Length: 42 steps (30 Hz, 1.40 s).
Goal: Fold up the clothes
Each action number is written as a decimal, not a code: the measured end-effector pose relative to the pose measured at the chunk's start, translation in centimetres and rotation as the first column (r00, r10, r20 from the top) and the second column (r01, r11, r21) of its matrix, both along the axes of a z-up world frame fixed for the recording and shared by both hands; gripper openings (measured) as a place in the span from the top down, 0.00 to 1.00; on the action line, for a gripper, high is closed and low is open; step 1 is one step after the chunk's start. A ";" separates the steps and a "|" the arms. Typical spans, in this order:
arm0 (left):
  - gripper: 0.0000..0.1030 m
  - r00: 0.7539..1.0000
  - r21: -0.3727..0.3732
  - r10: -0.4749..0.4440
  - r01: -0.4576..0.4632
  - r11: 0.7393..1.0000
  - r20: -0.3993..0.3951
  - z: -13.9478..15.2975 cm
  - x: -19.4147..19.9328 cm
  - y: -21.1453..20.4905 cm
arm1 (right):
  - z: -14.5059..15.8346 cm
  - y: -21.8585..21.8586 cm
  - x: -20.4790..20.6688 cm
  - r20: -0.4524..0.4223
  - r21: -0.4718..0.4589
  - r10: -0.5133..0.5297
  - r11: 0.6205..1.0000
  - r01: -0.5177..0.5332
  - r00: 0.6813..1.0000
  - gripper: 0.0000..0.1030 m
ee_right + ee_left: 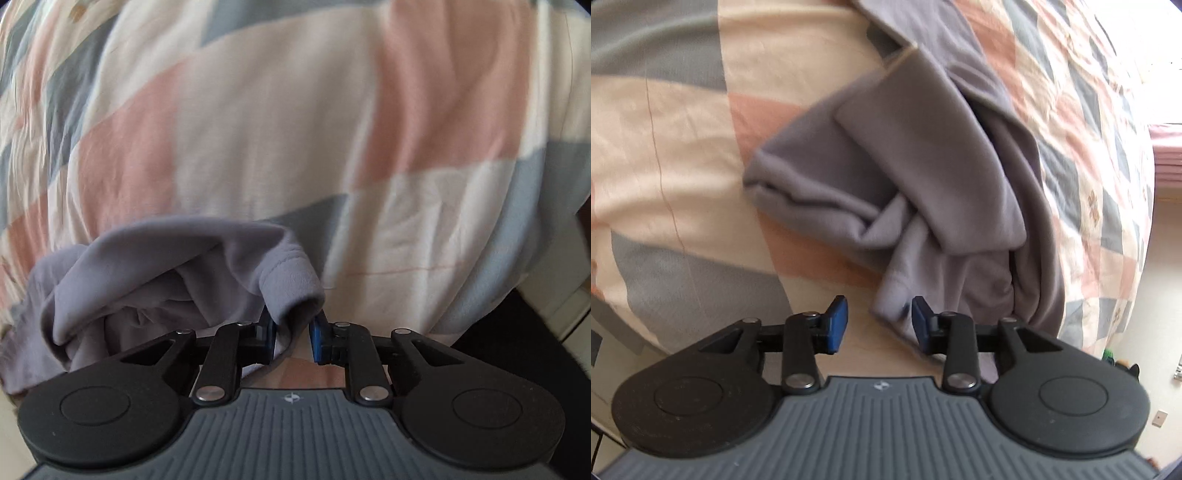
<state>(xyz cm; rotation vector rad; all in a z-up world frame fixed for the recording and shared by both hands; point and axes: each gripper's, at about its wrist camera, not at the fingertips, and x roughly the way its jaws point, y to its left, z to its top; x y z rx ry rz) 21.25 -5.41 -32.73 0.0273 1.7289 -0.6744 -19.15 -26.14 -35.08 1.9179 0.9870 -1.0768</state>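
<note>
A grey fleece garment [905, 166] lies crumpled on the bed, running from the top of the left wrist view down to my left gripper [879, 321]. That gripper is open, its blue pads apart; a hem corner of the garment lies loose against the right pad [921, 321]. In the right wrist view the same grey garment [166, 266] is bunched at the lower left. Its stitched sleeve cuff [291, 284] sits between the blue pads of my right gripper [294, 332], which is shut on it just above the bed.
The bed is covered by a patchwork quilt [683, 129] of cream, pink and grey-blue blocks, also filling the right wrist view as quilt [295, 129]. The bed's edge and pale floor [1145, 387] show at the right; a dark gap [517, 332] lies beside the bed.
</note>
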 end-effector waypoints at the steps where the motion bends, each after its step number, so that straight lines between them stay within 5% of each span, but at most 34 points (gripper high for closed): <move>1: 0.69 1.000 -0.004 0.000 0.000 1.000 0.007 -0.1 0.2 -0.3 | -0.2 0.0 -0.3 0.033 -0.026 -0.011 1.000 0.012 0.999 0.74; 5: 0.68 0.998 -0.007 -0.058 0.058 0.998 0.022 -1.1 0.5 -1.8 | -0.1 -0.3 -0.3 0.124 -0.186 0.035 0.982 -0.011 0.992 0.45; 7: 0.72 0.995 0.002 -0.095 0.095 0.995 0.007 -1.8 0.2 -2.6 | -0.3 -0.3 0.0 0.113 -0.226 0.081 0.973 -0.054 0.990 0.45; 9: 0.79 0.991 0.008 -0.132 0.132 0.991 0.001 -2.0 -0.3 -3.3 | -0.8 0.1 -0.1 0.112 -0.212 0.085 0.976 -0.060 0.990 0.68; 10: 0.93 0.989 0.013 -0.149 0.149 0.989 0.003 -1.9 -0.5 -3.5 | -1.0 0.4 -0.2 0.124 -0.196 0.080 0.979 -0.055 0.989 0.77; 11: 0.93 0.988 0.019 -0.157 0.157 0.987 0.003 -2.0 -0.8 -3.6 | -1.2 0.7 -0.2 0.129 -0.184 0.090 0.981 -0.065 0.988 0.87; 18: 0.94 0.996 -0.059 -0.085 0.086 0.995 0.016 2.2 -2.0 -0.9 | 2.6 -2.1 -0.2 0.165 -0.260 0.282 0.937 -0.234 0.945 0.93; 21: 0.94 0.997 -0.112 -0.049 0.055 0.992 0.052 5.6 -3.7 0.6 | 5.8 -4.4 1.4 0.262 -0.318 0.417 0.889 -0.330 0.870 0.93; 25: 0.94 0.996 -0.171 0.021 -0.005 0.985 0.089 9.6 -7.7 2.0 | 10.7 -8.8 4.0 0.331 -0.445 0.597 0.782 -0.437 0.731 0.93; 31: 0.94 0.981 -0.181 0.082 -0.049 0.982 0.176 13.6 -18.3 1.0 | 16.7 -13.9 5.2 0.351 -0.594 0.791 0.601 -0.534 0.500 0.93; 33: 0.94 0.978 -0.186 0.096 -0.060 0.981 0.188 13.5 -23.4 -0.2 | 17.1 -15.8 3.3 0.331 -0.600 0.828 0.554 -0.576 0.452 0.94; 37: 0.94 0.986 -0.150 0.103 -0.083 0.985 0.133 10.4 -32.7 -5.5 | 15.2 -19.8 -3.3 0.274 -0.555 0.856 0.513 -0.655 0.439 0.94; 42: 0.94 0.996 -0.141 -0.004 0.017 0.990 0.090 6.9 -41.5 -13.4 | 12.2 -26.4 -10.8 0.163 -0.503 0.851 0.506 -0.700 0.498 0.95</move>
